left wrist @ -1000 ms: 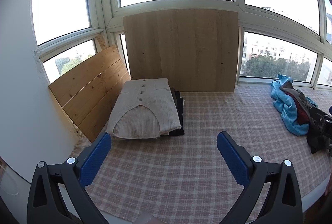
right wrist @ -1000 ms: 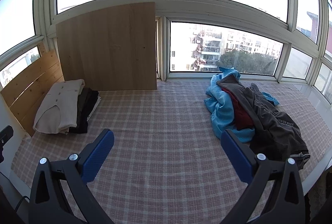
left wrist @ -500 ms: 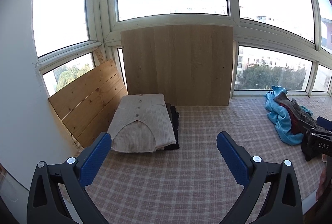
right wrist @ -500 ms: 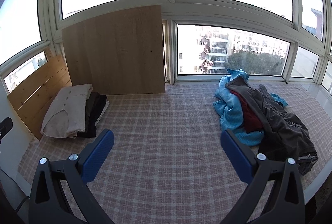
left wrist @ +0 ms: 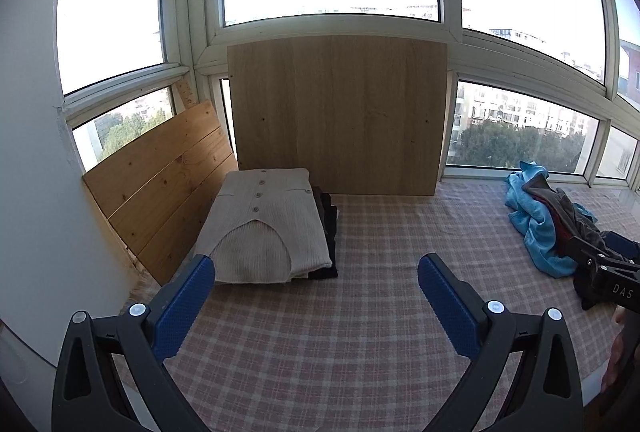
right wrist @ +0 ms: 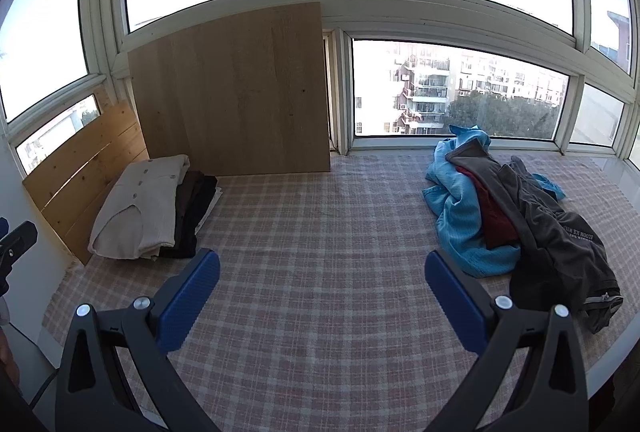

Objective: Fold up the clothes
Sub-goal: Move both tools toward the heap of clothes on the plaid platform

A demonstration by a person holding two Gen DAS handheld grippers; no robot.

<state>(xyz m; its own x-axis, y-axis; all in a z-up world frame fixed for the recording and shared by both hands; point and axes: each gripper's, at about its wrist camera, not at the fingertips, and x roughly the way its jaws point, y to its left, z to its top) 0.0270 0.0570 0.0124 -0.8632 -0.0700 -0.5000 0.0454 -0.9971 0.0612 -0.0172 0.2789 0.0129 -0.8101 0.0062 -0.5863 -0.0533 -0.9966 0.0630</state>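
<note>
A folded cream buttoned knit (left wrist: 266,228) (right wrist: 146,205) tops a stack of folded dark clothes (right wrist: 192,213) at the back left of the plaid-covered platform (right wrist: 320,232). An unfolded heap lies at the right: a blue fleece (right wrist: 460,207) (left wrist: 534,220), a dark red garment (right wrist: 494,220) and a dark grey jacket (right wrist: 560,244). My left gripper (left wrist: 316,272) hangs open over the plaid cloth in front of the stack. My right gripper (right wrist: 322,266) is open too, above the middle of the platform, left of the heap. Neither holds anything.
A large wooden board (left wrist: 340,115) leans against the windows behind the stack. A slatted pine panel (left wrist: 160,183) leans at the left wall. Windows (right wrist: 460,87) surround the platform. The right gripper's body (left wrist: 608,272) shows at the left wrist view's right edge.
Both cameras have pulled back and tilted up a little; the stack and the heap sit slightly farther away and lower in view. Both grippers stayed open.
</note>
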